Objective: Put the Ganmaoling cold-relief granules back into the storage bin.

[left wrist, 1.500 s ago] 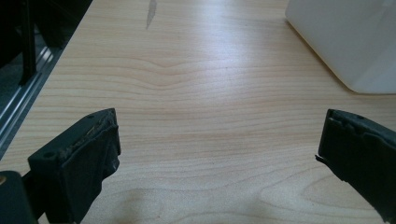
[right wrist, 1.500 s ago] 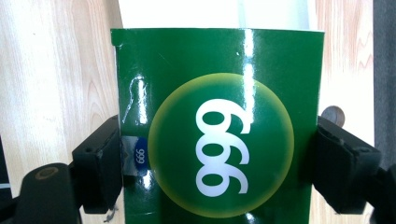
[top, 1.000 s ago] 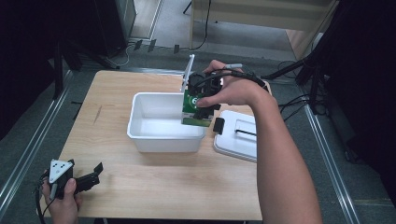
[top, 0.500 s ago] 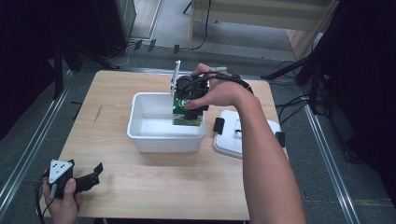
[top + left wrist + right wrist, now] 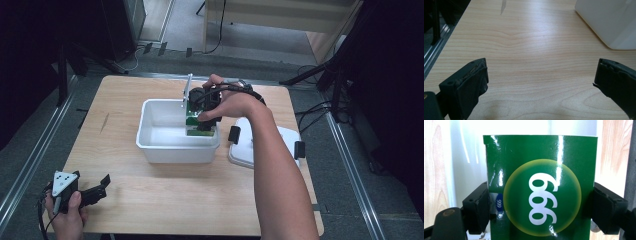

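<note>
My right gripper [image 5: 202,122] is shut on a glossy green box [image 5: 540,187] with white numerals in a yellow-rimmed circle; both black pads press its sides. In the high view the green box [image 5: 197,120] hangs inside the right end of a white plastic bin [image 5: 150,142], low over its bottom. My left gripper [image 5: 102,187] lies low at the table's near left corner, jaws wide apart with nothing between them. In the left gripper view only bare wood lies between its fingers [image 5: 471,82], and a corner of the white bin [image 5: 609,22] stands at the upper right.
A white lid [image 5: 240,155] with black clips lies on the wooden table [image 5: 175,200] right of the bin, under my right forearm. Metal rails run along the floor on both sides of the table. Cables and dark stands lie beyond the far edge.
My right gripper has carried the green box leftwards and down, from the bin's right rim to inside the bin. My left gripper has stayed where it was.
</note>
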Available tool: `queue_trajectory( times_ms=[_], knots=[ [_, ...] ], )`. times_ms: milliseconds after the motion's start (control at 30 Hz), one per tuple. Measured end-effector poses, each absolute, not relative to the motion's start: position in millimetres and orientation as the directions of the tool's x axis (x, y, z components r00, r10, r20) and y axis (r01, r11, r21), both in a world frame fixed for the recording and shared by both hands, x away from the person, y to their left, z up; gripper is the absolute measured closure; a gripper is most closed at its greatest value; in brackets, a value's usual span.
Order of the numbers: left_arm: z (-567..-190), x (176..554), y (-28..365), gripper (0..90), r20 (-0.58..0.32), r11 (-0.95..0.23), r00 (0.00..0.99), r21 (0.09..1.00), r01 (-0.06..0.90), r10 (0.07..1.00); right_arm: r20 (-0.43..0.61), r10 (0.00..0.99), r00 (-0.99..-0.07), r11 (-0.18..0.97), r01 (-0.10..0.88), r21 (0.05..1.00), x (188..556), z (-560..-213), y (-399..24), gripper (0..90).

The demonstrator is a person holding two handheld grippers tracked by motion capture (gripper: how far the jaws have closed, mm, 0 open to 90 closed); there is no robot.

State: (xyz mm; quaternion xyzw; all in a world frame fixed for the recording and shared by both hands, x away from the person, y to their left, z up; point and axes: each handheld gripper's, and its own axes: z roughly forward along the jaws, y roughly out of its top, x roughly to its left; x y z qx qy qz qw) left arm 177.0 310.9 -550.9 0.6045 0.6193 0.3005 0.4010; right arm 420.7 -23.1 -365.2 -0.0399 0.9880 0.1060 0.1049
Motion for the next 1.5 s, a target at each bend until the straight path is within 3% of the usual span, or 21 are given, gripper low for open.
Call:
queue_trajectory(
  times_ms=[900, 1500],
  knots=[
    [-551, 177, 311, 0.0, -0.135, 0.091, 0.052, 0.859, 0.504, 0.990, -0.173, -0.042, -0.984, 0.975, -0.078, 0.207, 431, -413, -28, 15.9],
    [-551, 176, 311, 0.0, -0.135, 0.090, 0.053, 0.858, 0.506, 0.989, -0.157, -0.050, -0.986, 0.988, -0.072, 0.139, 438, -436, -20, 15.5]
  ],
)
